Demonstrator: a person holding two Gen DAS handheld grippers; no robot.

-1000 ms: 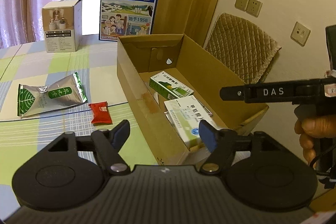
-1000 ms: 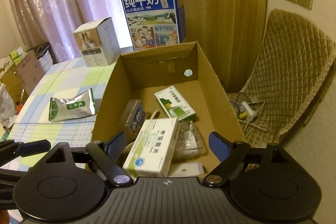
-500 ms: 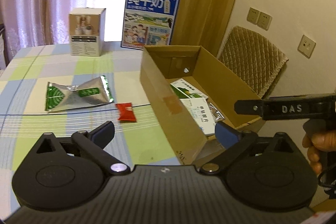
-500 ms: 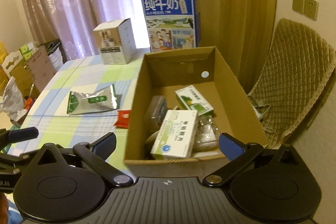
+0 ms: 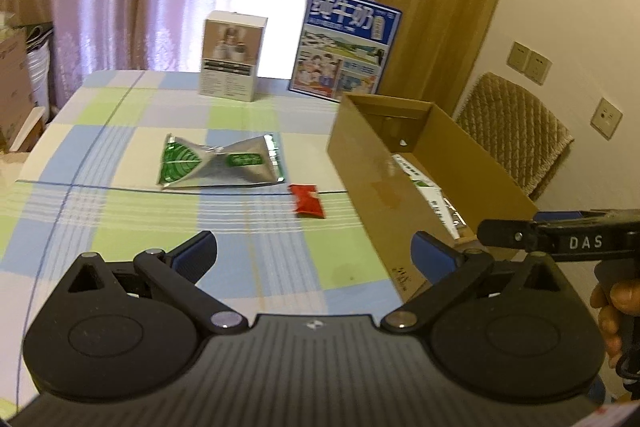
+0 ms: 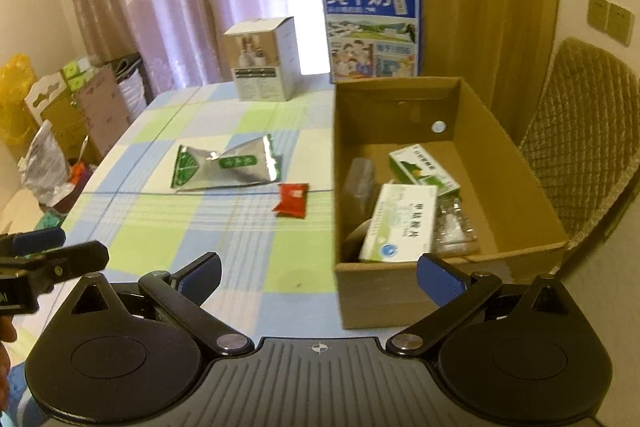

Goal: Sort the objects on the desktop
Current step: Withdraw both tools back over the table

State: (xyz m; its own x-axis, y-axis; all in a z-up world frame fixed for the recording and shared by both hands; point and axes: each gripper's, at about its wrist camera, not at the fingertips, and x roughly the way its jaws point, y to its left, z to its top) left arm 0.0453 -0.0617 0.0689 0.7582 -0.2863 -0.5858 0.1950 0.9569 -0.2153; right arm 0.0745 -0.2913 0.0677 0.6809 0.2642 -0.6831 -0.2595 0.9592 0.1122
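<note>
Left gripper and right gripper both released, nothing held. Silver-green pouch and red sachet seen on table, left of cardboard box.

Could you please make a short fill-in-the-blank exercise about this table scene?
1. The red packet lies on the table, ____ the cardboard box.
2. The silver pouch has ____ printing.
3. Both the left gripper and the right gripper hold ____.

Missing words: outside; green; nothing
</note>
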